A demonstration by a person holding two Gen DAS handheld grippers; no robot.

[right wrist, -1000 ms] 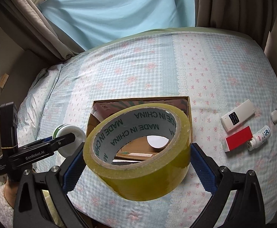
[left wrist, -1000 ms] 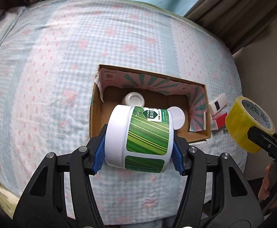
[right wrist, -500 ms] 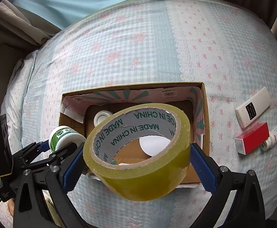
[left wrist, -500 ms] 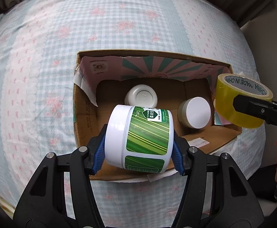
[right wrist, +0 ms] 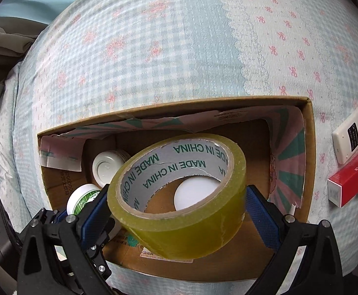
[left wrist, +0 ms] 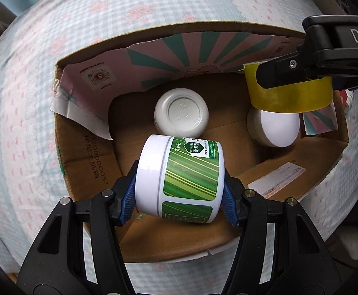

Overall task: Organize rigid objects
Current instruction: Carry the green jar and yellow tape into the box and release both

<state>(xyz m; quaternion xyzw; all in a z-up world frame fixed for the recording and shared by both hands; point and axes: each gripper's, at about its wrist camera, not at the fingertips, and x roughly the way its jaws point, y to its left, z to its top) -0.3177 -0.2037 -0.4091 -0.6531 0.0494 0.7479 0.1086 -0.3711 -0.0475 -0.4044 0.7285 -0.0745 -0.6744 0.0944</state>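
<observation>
My left gripper (left wrist: 180,196) is shut on a white jar with a green striped label (left wrist: 181,179), held on its side over the near part of an open cardboard box (left wrist: 85,157). My right gripper (right wrist: 176,211) is shut on a roll of yellow tape (right wrist: 179,194), held above the box's right half; the roll also shows in the left wrist view (left wrist: 289,95). Inside the box stand a white-capped bottle (left wrist: 181,115) and a white-lidded jar (left wrist: 275,127). The green jar shows at the left in the right wrist view (right wrist: 83,199).
The box (right wrist: 309,147) lies on a bed with a checked blue and pink cover (right wrist: 154,49). To its right lie a white remote (right wrist: 353,132), a red carton (right wrist: 348,179) and a small white bottle partly hidden behind it. A paper label (left wrist: 277,179) lies on the box floor.
Both grippers have moved forward and down over the box. The green jar and the tape roll now hang inside its outline, and the box fills both views.
</observation>
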